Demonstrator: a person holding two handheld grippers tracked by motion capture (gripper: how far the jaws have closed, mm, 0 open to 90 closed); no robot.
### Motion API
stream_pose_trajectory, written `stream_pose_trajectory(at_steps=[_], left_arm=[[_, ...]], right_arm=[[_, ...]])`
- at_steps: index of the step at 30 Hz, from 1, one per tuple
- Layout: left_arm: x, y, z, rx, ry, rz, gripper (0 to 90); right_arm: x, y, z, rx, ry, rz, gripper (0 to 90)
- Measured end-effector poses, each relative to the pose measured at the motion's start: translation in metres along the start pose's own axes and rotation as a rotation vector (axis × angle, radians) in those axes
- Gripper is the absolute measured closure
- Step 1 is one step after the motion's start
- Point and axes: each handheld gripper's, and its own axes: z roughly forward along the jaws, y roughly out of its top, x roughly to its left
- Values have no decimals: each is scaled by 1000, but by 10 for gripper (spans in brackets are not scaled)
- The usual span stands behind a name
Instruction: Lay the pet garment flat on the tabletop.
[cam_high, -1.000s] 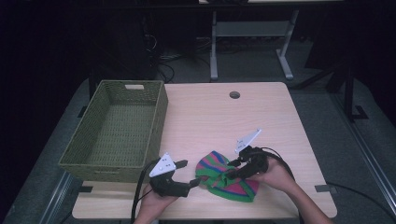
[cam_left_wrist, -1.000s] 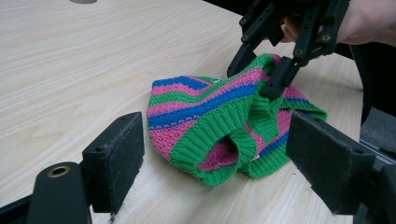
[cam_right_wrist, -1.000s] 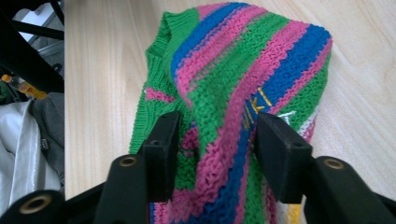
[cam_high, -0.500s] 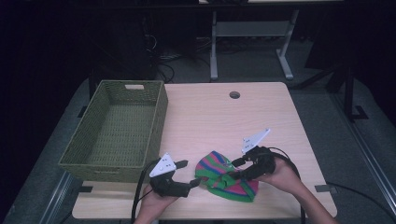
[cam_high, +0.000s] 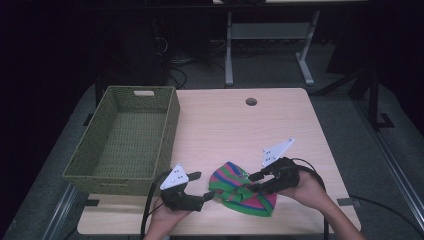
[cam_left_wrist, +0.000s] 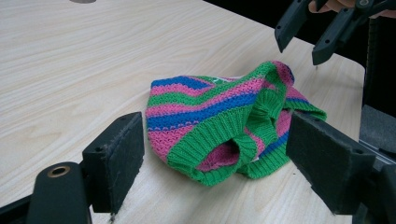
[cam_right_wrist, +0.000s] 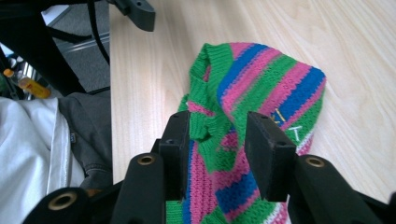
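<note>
Low in the high view, near the table's front edge, I see the striped knit hat (cam_high: 242, 189) lying crumpled. My right gripper (cam_right_wrist: 215, 140) straddles a green fold, jaws part-open; whether it pinches, I cannot tell. My left gripper (cam_left_wrist: 217, 161) gapes wide, empty. Pale wood table (cam_high: 235, 127); green woven basket (cam_high: 125, 137) at left; dark room, metal frame (cam_high: 270, 35) behind.
</note>
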Motion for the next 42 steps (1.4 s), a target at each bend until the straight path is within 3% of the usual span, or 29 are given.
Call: stream_pose_trajectory(at_steps=[11,30,36,42], left_arm=[[1,0,-1,-4,0,-7,191],[1,0,-1,-2,-1,-9,191],[0,0,0,-1,-3,-6,191],[1,0,-1,2,-3,-5,191]], right_arm=[[7,7,16,49,19,-45,667],[-7,-8,41,130,-52,-10,632],[-9,-11,47,144,-48,8,593],[-8,-13,53,152,-46,7,617]])
